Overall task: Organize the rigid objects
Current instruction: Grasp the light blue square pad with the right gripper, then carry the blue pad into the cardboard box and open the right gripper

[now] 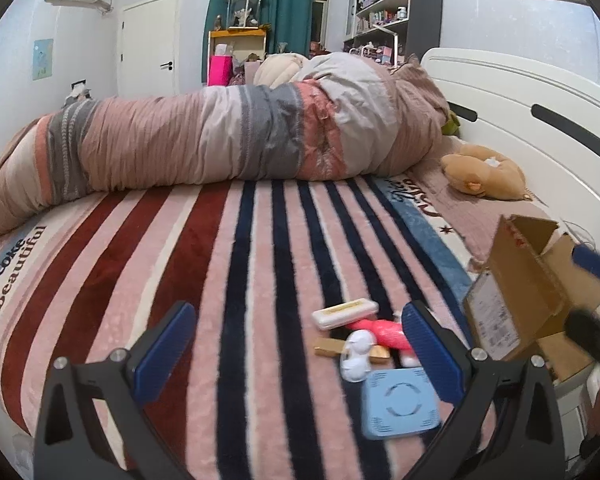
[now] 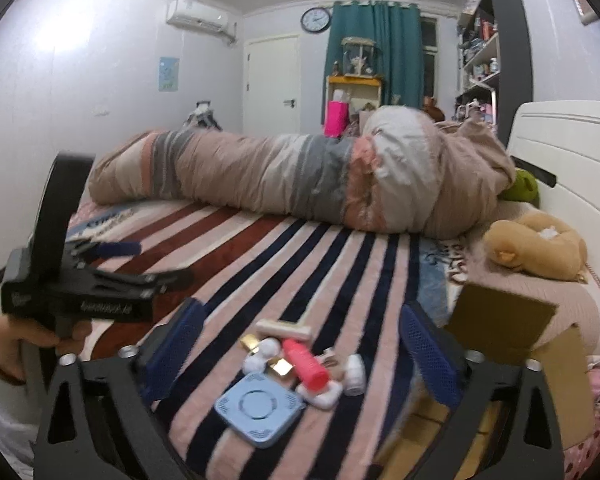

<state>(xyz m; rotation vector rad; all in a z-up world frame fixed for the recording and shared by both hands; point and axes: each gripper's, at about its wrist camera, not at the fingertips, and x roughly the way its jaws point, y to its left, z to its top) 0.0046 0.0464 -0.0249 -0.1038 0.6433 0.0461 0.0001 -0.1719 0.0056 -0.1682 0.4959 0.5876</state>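
- Right gripper (image 2: 300, 364) and left gripper (image 1: 300, 352) both gape wide, empty.
- Lower the right squarely over the blue box (image 2: 258, 414); lift it clear of the pink bottle (image 2: 304, 367), toward the cardboard box (image 2: 503, 320).

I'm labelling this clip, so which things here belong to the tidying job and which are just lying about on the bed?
Job:
- blue square device
- pink bottle
- white flat case
- gold bars
- small white pieces
- cardboard box
- left gripper and right gripper, both open

Lying about:
- rolled duvet
- plush toy
- striped blanket
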